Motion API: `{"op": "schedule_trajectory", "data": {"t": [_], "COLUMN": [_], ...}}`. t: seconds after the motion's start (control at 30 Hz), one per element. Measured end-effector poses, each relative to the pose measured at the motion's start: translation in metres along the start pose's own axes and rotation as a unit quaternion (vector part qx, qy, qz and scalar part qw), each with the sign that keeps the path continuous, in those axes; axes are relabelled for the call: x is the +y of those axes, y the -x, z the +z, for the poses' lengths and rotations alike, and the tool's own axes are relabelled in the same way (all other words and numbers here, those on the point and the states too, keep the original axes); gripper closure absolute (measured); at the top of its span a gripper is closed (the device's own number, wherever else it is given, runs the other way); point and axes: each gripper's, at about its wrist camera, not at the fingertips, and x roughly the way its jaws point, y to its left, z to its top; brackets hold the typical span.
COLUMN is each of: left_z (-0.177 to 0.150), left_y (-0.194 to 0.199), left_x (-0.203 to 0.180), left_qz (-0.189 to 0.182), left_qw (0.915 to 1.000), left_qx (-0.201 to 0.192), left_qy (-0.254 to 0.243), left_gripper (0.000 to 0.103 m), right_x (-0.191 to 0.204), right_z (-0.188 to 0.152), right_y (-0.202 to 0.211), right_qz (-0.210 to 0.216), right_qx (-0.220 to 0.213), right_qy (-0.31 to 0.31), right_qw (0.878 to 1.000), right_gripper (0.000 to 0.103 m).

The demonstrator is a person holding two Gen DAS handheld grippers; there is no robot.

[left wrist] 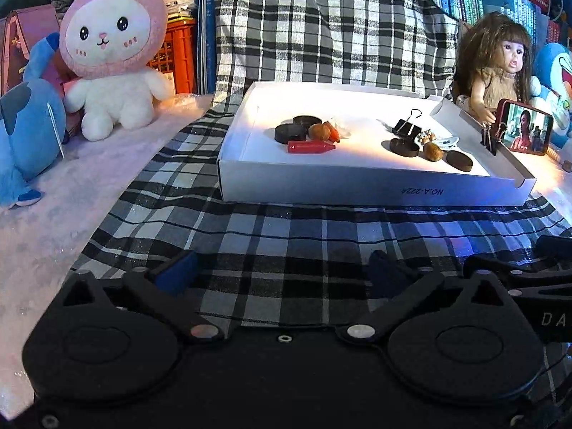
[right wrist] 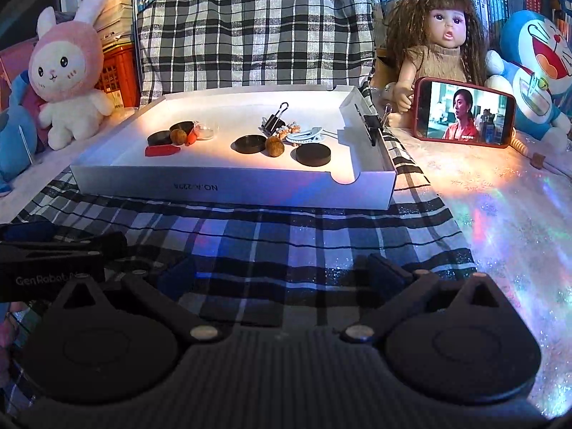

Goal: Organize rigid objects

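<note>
Both grippers, left (left wrist: 282,268) & right (right wrist: 286,271), jaws released w/ nothing between, near the white tray (right wrist: 232,187) on the surface; black discs (right wrist: 312,154) mid-tray look stiff, light, prob slick—pinch across rims.

A pink rabbit plush (right wrist: 66,71) sits at upper left, a long-haired doll (right wrist: 438,41) at upper right, beside a red-cased phone (right wrist: 464,112) showing video.

White shallow box (right wrist: 228,193) on the plaid cloth holds two clusters. Left: two black discs (right wrist: 159,138), a brown nut (right wrist: 178,137), a red crayon-like piece (right wrist: 162,151) lying flat. Right: two more discs (right wrist: 250,144), another nut (right wrist: 274,146), black binder clip (right wrist: 273,120), white hair clip (right wrist: 305,134).
</note>
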Motion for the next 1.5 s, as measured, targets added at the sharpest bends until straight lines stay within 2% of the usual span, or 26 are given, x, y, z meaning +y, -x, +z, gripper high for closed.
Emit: {"op": "schedule_trajectory", "data": {"t": [1.5], "left_z": [-0.0009], "left_y": [-0.0012], "left_x": [-0.0009], "left_qz": [0.001], "left_qw": [1.0], "left_qx": [0.0], "left_qy": [0.0], "left_gripper": [0.0], "right_x": [0.0041], "right_z": [-0.0005], "right_y": [-0.0022], "right_qz": [-0.009], "right_qx": [0.005], "right_qy": [0.014], "right_qw": [1.0], "right_gripper": [0.0]}}
